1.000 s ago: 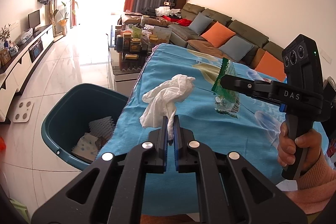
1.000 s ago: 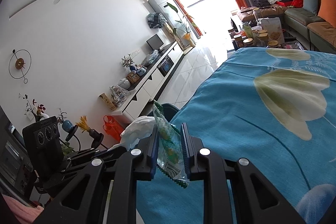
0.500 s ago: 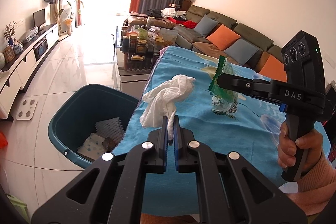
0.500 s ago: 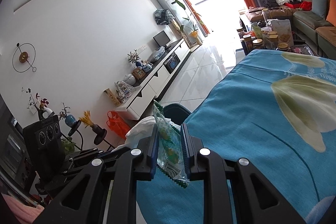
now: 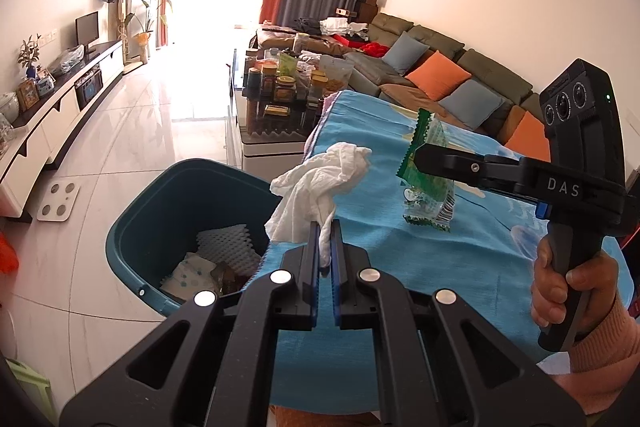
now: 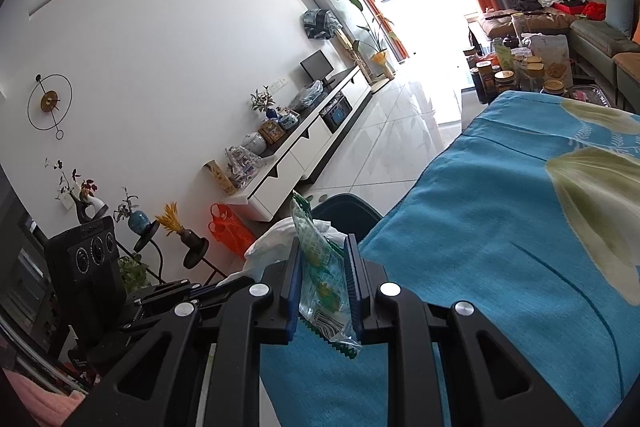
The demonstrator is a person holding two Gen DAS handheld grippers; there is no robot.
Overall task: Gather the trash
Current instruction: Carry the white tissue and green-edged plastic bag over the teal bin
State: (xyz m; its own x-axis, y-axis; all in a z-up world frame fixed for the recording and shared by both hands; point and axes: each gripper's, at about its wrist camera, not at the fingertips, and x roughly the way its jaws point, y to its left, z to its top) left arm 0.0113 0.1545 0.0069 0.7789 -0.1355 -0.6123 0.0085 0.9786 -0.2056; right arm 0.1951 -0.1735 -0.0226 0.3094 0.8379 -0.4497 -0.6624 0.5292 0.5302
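My left gripper [image 5: 325, 241] is shut on a crumpled white tissue [image 5: 320, 187] and holds it above the left edge of the table, over the rim of the teal bin [image 5: 168, 195]. My right gripper [image 6: 323, 259] is shut on a green snack wrapper [image 6: 320, 267]. In the left wrist view the right gripper [image 5: 416, 153] holds the wrapper [image 5: 428, 175] above the blue tablecloth [image 5: 420, 251]. The tissue also shows in the right wrist view [image 6: 272, 243], with the bin's rim [image 6: 348, 205] behind it.
The bin holds white foam and paper scraps [image 5: 224, 247]. A low glass table with jars [image 5: 276, 95] stands beyond the cloth-covered table. A sofa with cushions [image 5: 436, 71] runs along the right wall. A white TV cabinet [image 5: 60, 115] lines the left wall.
Both grippers have moved left toward the bin with their loads still held. The bin now sits closer under the tissue.
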